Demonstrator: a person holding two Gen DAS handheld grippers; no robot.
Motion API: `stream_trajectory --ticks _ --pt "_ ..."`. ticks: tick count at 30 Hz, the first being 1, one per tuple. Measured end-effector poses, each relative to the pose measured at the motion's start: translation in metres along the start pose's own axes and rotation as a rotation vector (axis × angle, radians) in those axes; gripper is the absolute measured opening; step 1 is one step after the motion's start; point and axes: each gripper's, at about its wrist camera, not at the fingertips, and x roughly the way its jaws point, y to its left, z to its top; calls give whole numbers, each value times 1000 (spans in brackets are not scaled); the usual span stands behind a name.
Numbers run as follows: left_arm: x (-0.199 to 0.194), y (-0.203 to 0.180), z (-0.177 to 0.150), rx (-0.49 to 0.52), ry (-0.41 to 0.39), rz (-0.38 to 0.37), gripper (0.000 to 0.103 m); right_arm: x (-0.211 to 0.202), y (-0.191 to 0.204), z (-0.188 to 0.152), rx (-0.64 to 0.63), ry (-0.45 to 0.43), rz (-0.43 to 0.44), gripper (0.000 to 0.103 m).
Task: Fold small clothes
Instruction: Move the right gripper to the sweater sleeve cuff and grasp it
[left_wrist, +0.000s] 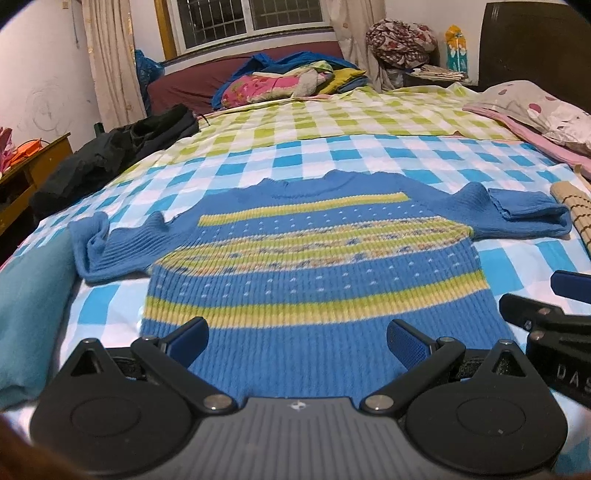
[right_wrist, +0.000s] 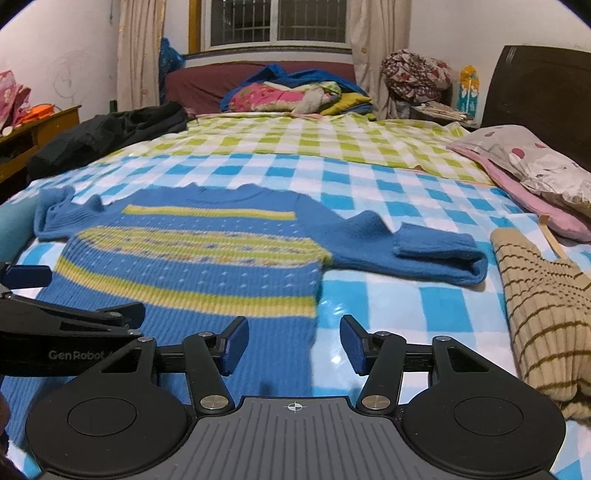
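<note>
A small blue knit sweater (left_wrist: 295, 266) with yellow-green stripes lies flat and spread out on the checked bedspread (left_wrist: 369, 151), neck away from me, both sleeves out to the sides. My left gripper (left_wrist: 297, 345) is open and empty over the sweater's hem, near its middle. My right gripper (right_wrist: 293, 345) is open and empty over the hem's right corner; the sweater (right_wrist: 192, 258) lies to its left. The right gripper also shows in the left wrist view (left_wrist: 554, 317), and the left gripper in the right wrist view (right_wrist: 70, 317).
A beige striped knit garment (right_wrist: 546, 314) lies at the right of the bed. A teal cloth (left_wrist: 33, 314) lies at the left edge. Dark clothes (left_wrist: 110, 155) sit at the far left, a pillow (right_wrist: 535, 162) at the far right, and piled bedding (right_wrist: 295, 96) at the back.
</note>
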Motion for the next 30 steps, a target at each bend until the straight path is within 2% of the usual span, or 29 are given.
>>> stream_trajectory --ticks 9,13,19,22,26,30 --pt "20 -29 20 46 -2 -19 103 28 -34 10 12 4 -55 44" --pt "29 -40 30 57 -4 -32 103 40 -58 15 20 -15 -88 39" --pt "49 -58 44 56 -5 -71 103 62 -101 19 37 -65 -145 39" --pt "61 -66 49 50 0 -91 103 77 -112 22 -5 -90 -170 39" --pt "75 -78 55 68 4 -100 103 91 -111 24 -144 -135 -215 40" --pt "86 -86 57 86 13 -108 103 108 -109 26 -248 -135 -228 40"
